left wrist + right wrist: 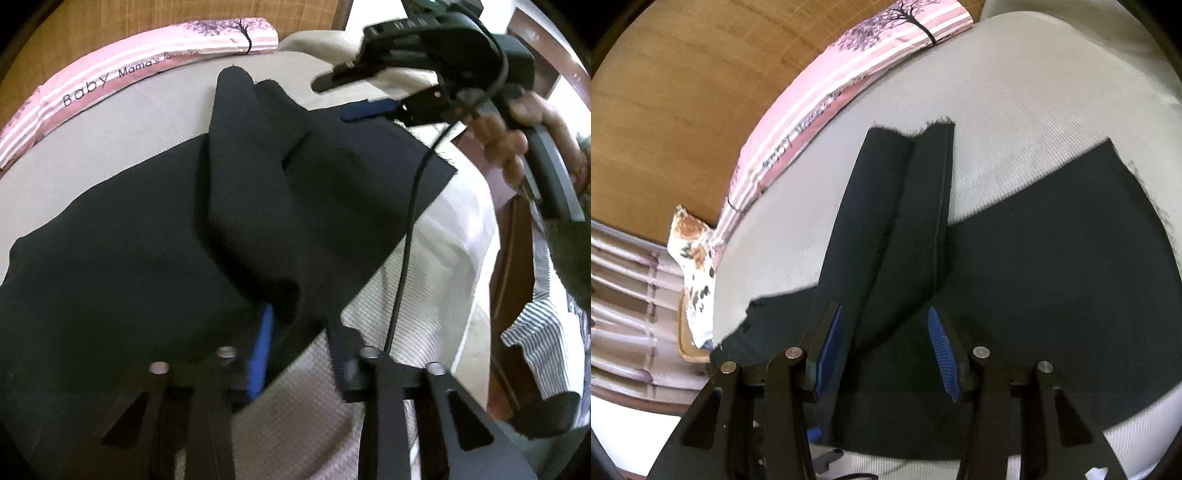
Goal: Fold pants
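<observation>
Item: pants (155,236), black, lying on the pale grey bedcover (122,129) toward its near edge, partly folded; the broad part lies flat, while a raised ridge of doubled cloth runs up the middle toward the far edge, seen in the right wrist view as two narrow panels (905,206) standing above the flat layer. Left gripper (299,343): fingers spread, blue pad (262,350) at the near hem, cloth draped between the fingers; whether it grips is not shown. Right gripper (886,347): fingers spread, blue pads (942,350) either side of the base of the ridge, nothing pinched; in the left wrist view it hovers over the right-hand corner of the cloth (373,110), held by a hand (513,136). Handling note, as judgement: the ridge wants flattening before the next fold, so pinch at hem corners, lift both sides evenly, keep seams aligned, and lay down slowly to avoid trapped creases. Surroundings: pink striped pillow (147,62) along the far edge; floral cushion (696,266) at the left corner.
</observation>
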Motion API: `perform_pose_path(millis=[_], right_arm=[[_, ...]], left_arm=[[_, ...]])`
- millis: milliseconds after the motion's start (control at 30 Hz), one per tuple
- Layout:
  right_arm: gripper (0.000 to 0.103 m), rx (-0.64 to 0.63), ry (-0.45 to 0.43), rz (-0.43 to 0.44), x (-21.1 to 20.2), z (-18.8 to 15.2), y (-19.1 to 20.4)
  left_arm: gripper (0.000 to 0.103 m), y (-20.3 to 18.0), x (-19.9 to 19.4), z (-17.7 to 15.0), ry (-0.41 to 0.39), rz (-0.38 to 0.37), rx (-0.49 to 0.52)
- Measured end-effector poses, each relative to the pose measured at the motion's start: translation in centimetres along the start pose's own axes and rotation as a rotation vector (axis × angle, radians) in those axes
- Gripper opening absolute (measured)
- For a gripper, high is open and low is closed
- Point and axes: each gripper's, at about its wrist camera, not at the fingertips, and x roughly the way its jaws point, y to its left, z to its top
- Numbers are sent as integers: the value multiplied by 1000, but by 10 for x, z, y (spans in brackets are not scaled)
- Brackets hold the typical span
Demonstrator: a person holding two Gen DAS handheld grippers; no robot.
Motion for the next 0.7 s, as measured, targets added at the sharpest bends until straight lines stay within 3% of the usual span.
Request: perform_pose_path(millis=[133,367,700], right_arm=[[45,15,-28,41,12,27,-9],[45,60,-14,102,49,68,-15],[45,89,-30,100,89,111,-13]], left_arm=[[17,7,5,-3,-1,13,-22],[15,21,5,-5,-8,-46,-100],[15,29,5,-6,-7,-81,-133]])
